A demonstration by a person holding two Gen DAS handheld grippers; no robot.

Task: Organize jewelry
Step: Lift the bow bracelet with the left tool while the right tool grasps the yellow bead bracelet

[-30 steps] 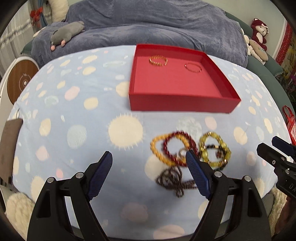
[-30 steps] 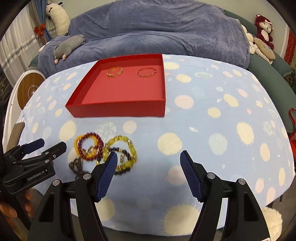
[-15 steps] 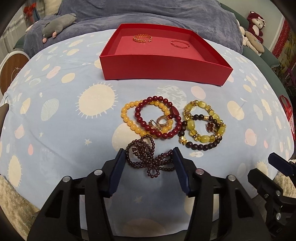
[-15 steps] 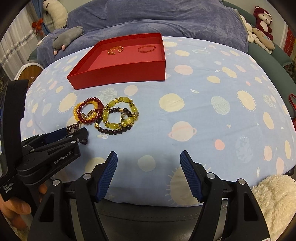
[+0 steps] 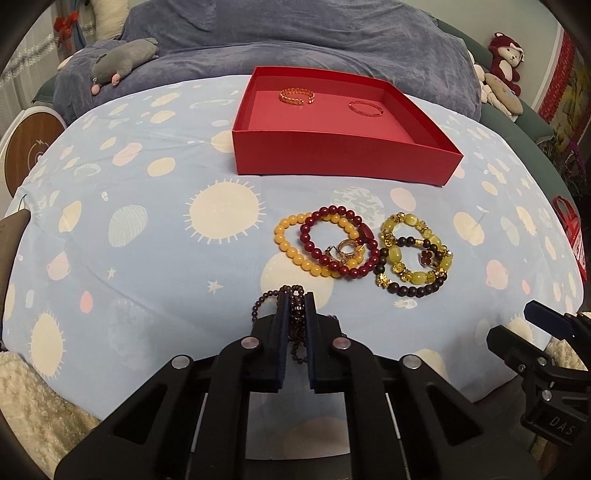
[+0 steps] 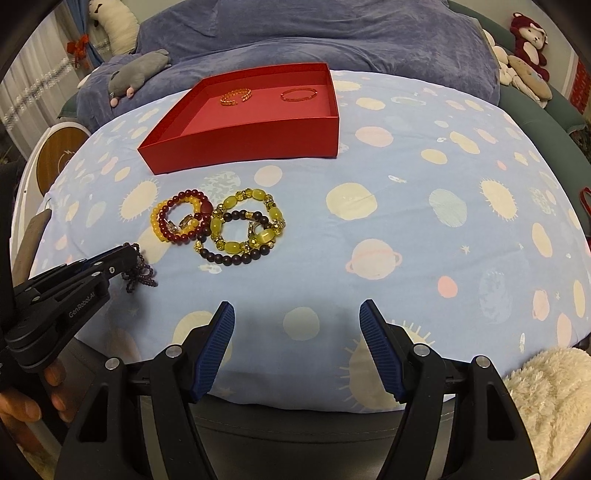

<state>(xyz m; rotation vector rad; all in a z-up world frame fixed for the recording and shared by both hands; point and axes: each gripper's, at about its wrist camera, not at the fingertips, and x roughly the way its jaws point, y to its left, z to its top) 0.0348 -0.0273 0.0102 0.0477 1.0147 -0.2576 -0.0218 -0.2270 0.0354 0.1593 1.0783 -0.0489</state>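
My left gripper (image 5: 296, 295) is shut on a dark purple bead strand (image 5: 263, 300) that lies on the planet-print cloth, nearest to me; the right wrist view shows the same left gripper (image 6: 127, 254) pinching the strand (image 6: 143, 276). Just beyond lie a yellow bead bracelet (image 5: 284, 248), a dark red bead bracelet (image 5: 334, 210), a green-yellow bracelet (image 5: 406, 221) and a dark brown bead bracelet (image 5: 413, 291), overlapping in a pile. Behind them, the red tray (image 5: 343, 162) holds two thin gold bracelets (image 5: 297, 96). My right gripper (image 6: 297, 314) stands open over bare cloth, right of the pile.
A grey plush toy (image 5: 122, 61) rests on the blue blanket behind the tray. Red and beige plush toys (image 6: 528, 33) sit at the far right. A fluffy cream rug (image 6: 546, 391) lies at the cloth's near right edge. A person's hand (image 6: 22, 406) holds the left gripper.
The left gripper's jaws have closed from wide apart onto the purple bead strand, after moving in low over it. The right gripper sank a little at first, then stayed open and still.
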